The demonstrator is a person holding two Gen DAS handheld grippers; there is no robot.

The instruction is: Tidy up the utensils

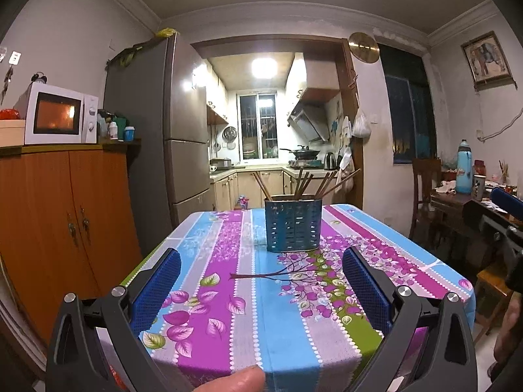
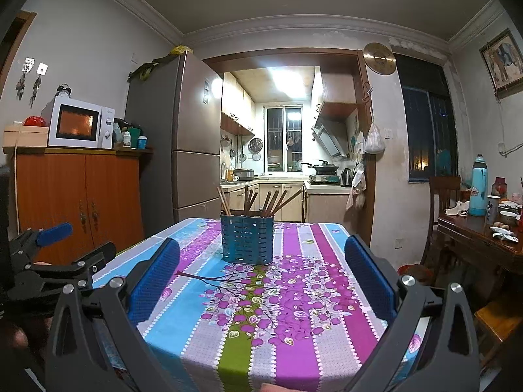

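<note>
On the table (image 1: 327,343), chopsticks (image 1: 302,183) stand upright, fanning outward in the holder (image 1: 292,228); both tools (image 1: 261,281) (image 2: 261,277) gape empty.

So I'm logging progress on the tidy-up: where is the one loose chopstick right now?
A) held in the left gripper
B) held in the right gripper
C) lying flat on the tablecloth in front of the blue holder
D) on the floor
C: a single chopstick lies flat on the tablecloth just in front of the blue holder, and both grippers are open and hold nothing.

Lit kitchen (image 1: 261,114) beyond doorway; fridge (image 1: 157,137), wooden cabinet (image 1: 65,212) left.
</note>
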